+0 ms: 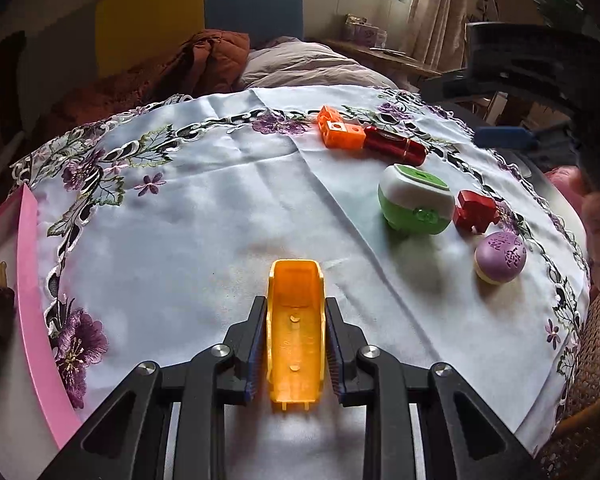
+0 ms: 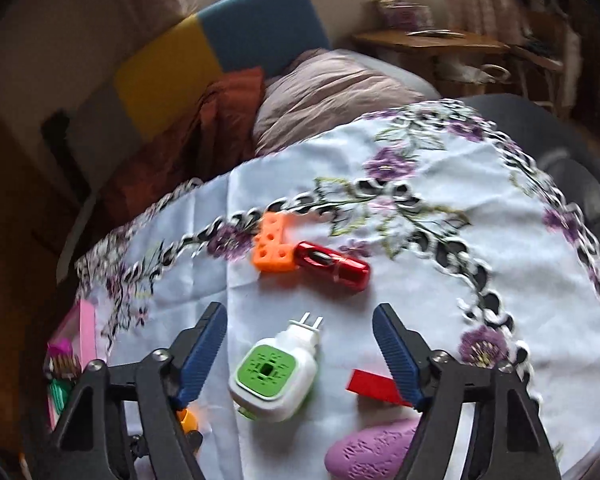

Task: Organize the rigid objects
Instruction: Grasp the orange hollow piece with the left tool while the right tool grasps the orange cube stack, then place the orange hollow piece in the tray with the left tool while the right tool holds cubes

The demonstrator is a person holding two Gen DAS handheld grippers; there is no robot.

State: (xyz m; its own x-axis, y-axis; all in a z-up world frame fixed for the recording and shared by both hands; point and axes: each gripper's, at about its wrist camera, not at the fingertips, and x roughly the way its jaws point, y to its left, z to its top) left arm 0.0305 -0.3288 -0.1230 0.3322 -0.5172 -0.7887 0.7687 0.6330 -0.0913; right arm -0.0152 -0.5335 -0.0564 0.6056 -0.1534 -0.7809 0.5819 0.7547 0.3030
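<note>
Your left gripper point(image 1: 296, 316) has its fingers clenched on the orange toy shell point(image 1: 295, 332), near the middle of the cloth-covered bench point(image 1: 204, 208). Your right gripper point(image 2: 300, 326) hangs released, fingers spread either side of the green-and-white plug-in point(image 2: 274, 372) without touching it. The pink tray point(image 1: 28, 300) sits far left.

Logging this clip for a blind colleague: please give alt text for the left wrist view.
Left gripper shut on an orange plastic tray above a white embroidered tablecloth. Far right lie an orange block, red tube, green-white plug-in device.
</note>
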